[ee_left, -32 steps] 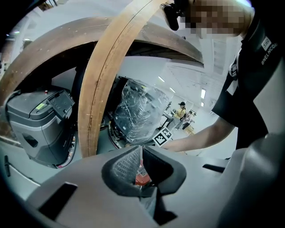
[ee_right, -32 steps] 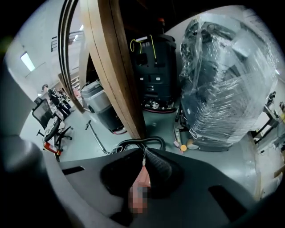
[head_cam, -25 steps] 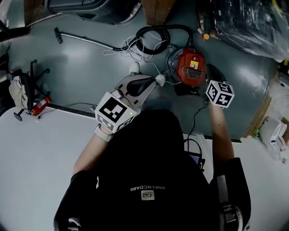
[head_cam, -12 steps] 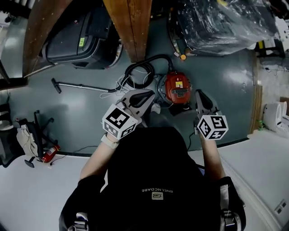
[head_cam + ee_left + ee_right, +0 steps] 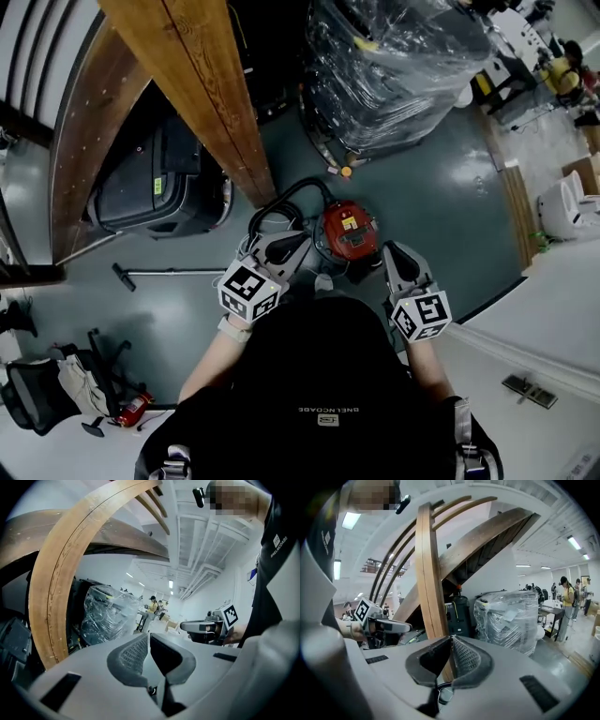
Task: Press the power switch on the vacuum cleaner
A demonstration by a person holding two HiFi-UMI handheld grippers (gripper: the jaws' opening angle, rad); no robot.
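the left gripper (image 5: pixel 302 242) is hovering with its jaws pressed together on nothing, and the right gripper (image 5: pixel 388 249) is doing the same, jaws closed and empty. seen from above, they are flanking the red vacuum cleaner (image 5: pixel 349 232), which is sitting on the grey floor (image 5: pixel 450 206) near the foot of a slanting wooden beam (image 5: pixel 202 84). its black hose (image 5: pixel 281 195) is curling off to the left, and a wand (image 5: pixel 178 273) is lying further left. a plastic-wrapped pallet (image 5: pixel 394 66) is standing beyond it.
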